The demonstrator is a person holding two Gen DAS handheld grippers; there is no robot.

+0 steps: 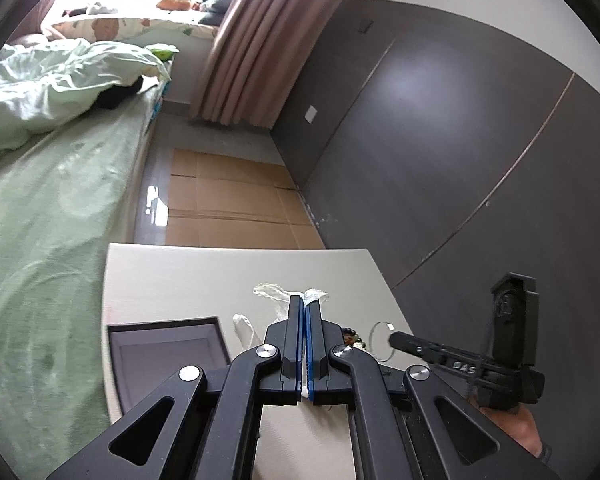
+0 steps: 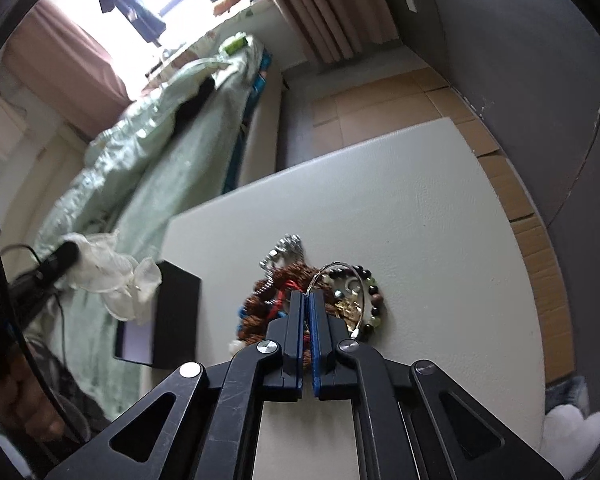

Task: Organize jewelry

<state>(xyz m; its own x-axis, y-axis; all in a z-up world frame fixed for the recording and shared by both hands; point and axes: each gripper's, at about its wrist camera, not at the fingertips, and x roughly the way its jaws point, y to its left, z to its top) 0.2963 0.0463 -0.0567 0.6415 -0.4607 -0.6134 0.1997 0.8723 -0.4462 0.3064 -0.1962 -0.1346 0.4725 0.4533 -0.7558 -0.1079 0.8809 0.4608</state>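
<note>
Jewelry heap (image 2: 300, 300) sits on the white bench (image 2: 420, 208), toward its near edge: brown beaded strand, silver chain piece (image 2: 286, 250) on the far side, dark bead bracelet (image 2: 370, 300) on the right. Right gripper (image 2: 308, 300), jaws closed, pinches a thin silver wire hoop (image 2: 342, 270) at the top of the heap. Left gripper (image 1: 304, 304), jaws closed on a clear plastic bag (image 1: 274, 294), held above the bench. Open dark box (image 1: 164, 356) with pale lining rests at the bench's left edge. Beyond that edge, a bed (image 1: 52, 208) in green sheets; flattened cardboard (image 1: 228, 196) on the floor past the far edge.
</note>
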